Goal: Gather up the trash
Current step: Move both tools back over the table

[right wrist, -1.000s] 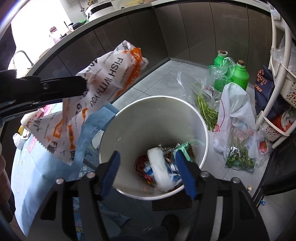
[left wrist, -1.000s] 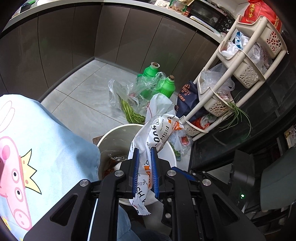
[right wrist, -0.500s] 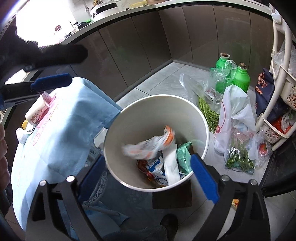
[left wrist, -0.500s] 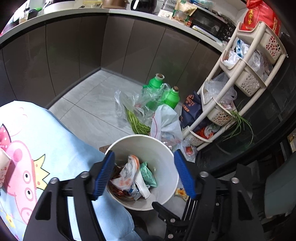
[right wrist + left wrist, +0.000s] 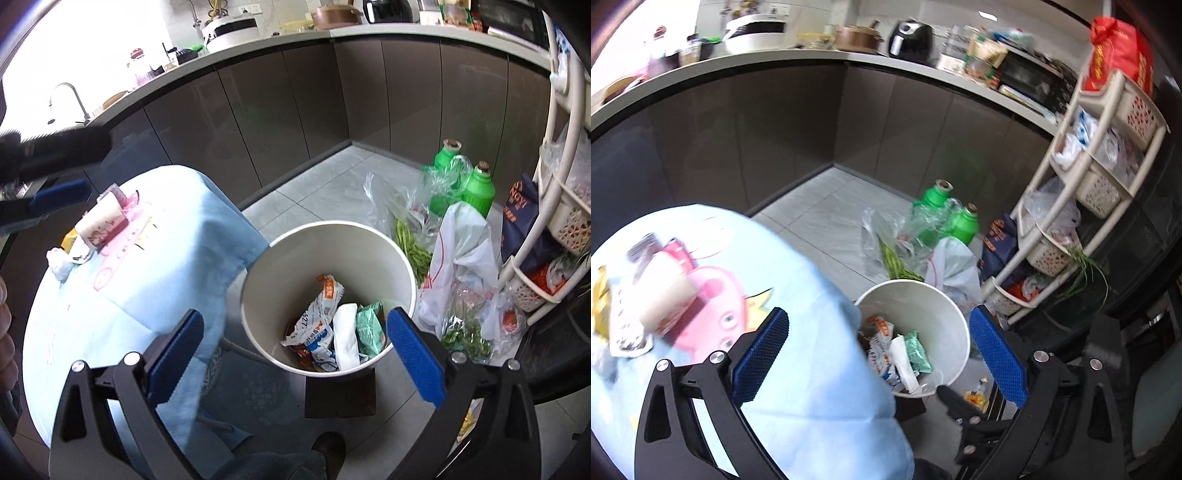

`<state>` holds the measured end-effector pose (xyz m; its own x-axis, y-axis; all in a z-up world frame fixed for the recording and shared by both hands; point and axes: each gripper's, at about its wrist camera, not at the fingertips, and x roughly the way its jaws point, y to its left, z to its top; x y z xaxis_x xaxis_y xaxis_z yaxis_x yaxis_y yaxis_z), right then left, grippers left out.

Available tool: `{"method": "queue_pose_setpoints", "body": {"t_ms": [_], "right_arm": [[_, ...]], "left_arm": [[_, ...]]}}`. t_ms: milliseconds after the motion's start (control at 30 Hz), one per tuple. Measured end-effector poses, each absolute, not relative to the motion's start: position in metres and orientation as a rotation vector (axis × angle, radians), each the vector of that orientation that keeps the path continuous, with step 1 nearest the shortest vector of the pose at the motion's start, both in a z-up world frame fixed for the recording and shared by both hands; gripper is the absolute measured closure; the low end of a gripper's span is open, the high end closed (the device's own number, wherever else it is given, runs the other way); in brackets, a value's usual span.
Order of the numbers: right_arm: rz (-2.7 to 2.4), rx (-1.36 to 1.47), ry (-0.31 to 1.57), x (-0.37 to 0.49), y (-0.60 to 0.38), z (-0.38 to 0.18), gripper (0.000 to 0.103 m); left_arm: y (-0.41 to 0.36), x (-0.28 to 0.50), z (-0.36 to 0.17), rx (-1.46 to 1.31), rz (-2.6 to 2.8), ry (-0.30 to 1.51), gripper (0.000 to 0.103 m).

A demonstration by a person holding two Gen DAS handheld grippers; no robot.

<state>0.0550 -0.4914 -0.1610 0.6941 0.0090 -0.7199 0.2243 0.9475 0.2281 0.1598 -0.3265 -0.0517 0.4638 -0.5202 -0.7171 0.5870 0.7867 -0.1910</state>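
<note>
We've just let go: left gripper [image 5: 879, 358] & right gripper [image 5: 295, 354] jaws just opened wide, nothing between; orange-white wrapper [image 5: 325, 314] lies in bin [image 5: 402, 266]. Next, prob reach for cup [image 5: 99, 221] on table [image 5: 166, 280]

White bin [image 5: 291, 258], pale-blue cartoon-pig tablecloth [image 5: 812, 369], green bottles [image 5: 478, 188].

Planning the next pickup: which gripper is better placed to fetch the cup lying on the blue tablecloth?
Probably the left gripper: open and empty, beside the white paper cup. The right gripper, also open, faces the white bin.
</note>
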Motion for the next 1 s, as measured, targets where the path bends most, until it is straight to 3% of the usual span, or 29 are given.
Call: {"method": "queue_pose_setpoints", "body": {"t_ms": [433, 1000], "right_arm": [[-0.062, 0.199, 0.723, 0.041, -0.432, -0.098, 0.003], [0.164, 0.108, 0.764, 0.095, -0.299, -0.077, 0.003]], "left_arm": [[-0.222, 0.121, -0.013, 0.039, -0.535, 0.773, 0.009], [-0.037, 0.123, -0.037, -0.077, -0.245, 0.831, 0.009]]}}
